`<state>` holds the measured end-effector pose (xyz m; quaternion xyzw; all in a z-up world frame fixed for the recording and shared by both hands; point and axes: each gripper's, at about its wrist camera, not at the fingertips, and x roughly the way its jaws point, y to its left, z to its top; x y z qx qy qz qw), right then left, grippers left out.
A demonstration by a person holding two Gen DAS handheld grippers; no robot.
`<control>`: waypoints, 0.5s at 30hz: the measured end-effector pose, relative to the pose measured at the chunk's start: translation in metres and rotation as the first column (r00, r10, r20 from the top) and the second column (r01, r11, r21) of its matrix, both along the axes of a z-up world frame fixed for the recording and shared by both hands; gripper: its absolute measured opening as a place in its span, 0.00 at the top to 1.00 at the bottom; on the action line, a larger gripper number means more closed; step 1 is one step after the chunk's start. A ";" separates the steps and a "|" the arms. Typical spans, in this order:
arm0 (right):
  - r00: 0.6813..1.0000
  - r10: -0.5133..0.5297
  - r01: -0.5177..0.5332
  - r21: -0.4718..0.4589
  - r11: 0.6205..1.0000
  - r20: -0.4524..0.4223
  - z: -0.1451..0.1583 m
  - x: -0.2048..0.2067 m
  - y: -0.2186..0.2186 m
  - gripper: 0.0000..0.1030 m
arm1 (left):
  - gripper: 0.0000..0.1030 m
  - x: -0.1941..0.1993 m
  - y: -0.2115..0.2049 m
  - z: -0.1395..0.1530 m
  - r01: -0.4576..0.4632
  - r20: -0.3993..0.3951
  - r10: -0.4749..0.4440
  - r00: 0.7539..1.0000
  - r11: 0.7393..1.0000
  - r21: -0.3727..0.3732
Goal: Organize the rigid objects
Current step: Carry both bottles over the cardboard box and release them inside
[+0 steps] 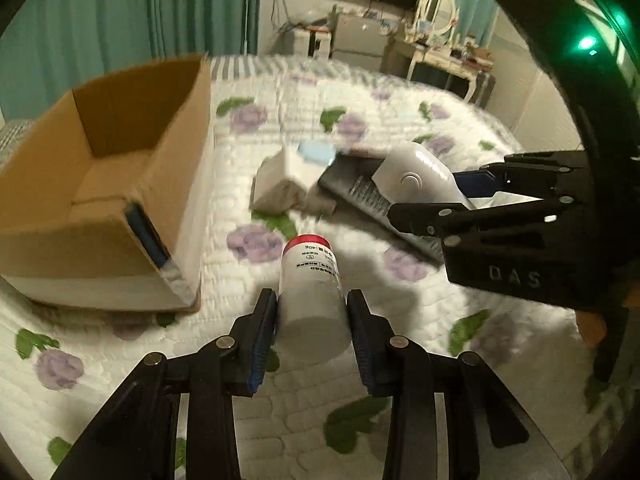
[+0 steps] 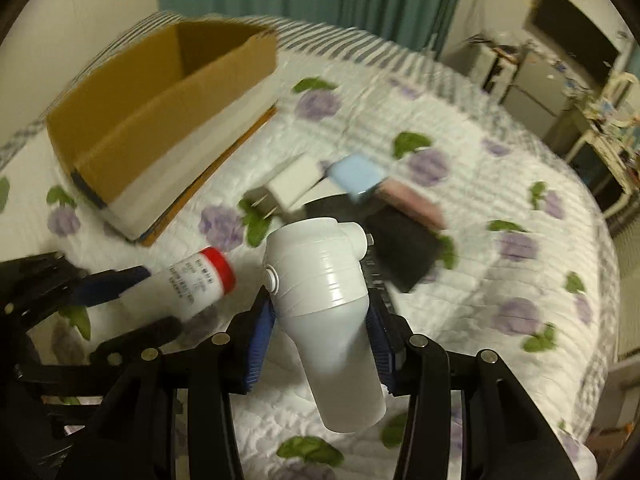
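Observation:
My left gripper (image 1: pixel 312 304) is shut on a white bottle with a red cap (image 1: pixel 311 288), held above the bed; it also shows in the right wrist view (image 2: pixel 196 282). My right gripper (image 2: pixel 320 312) is shut on a white handheld device (image 2: pixel 324 300), lifted above the bed; it shows in the left wrist view (image 1: pixel 416 176). An open cardboard box (image 1: pixel 108 184) stands on the bed at the left, also in the right wrist view (image 2: pixel 160 112). A white charger (image 2: pixel 290 184), a blue block (image 2: pixel 356 176), a pink item (image 2: pixel 416 200) and a dark flat item (image 2: pixel 404 248) lie on the bed ahead.
The bed has a white quilt with purple flowers (image 2: pixel 516 248). Teal curtains (image 1: pixel 160 4) hang behind it. A desk with a mirror (image 1: pixel 436 32) and cluttered furniture stand at the far side of the room.

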<state>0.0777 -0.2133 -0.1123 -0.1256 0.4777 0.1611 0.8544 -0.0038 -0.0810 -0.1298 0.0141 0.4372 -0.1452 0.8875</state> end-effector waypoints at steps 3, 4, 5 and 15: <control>0.999 -0.038 0.038 0.001 0.999 0.037 0.026 -0.007 -0.004 0.57 | 0.65 -0.007 0.005 0.026 0.001 0.061 0.001 0.998 1.000 -0.025; 0.998 -0.041 0.041 -0.004 0.999 0.049 0.035 -0.008 -0.003 0.57 | 0.65 -0.009 0.007 0.034 0.000 0.077 0.002 0.997 0.999 -0.033; 0.997 -0.045 0.046 -0.006 0.999 0.066 0.046 -0.010 -0.003 0.57 | 0.65 -0.010 0.010 0.044 0.000 0.099 0.004 0.995 0.999 -0.043; 0.978 -0.023 0.018 0.027 0.999 0.206 0.137 -0.023 0.042 0.57 | 0.65 0.015 0.064 0.131 -0.017 0.280 0.040 0.959 0.996 -0.084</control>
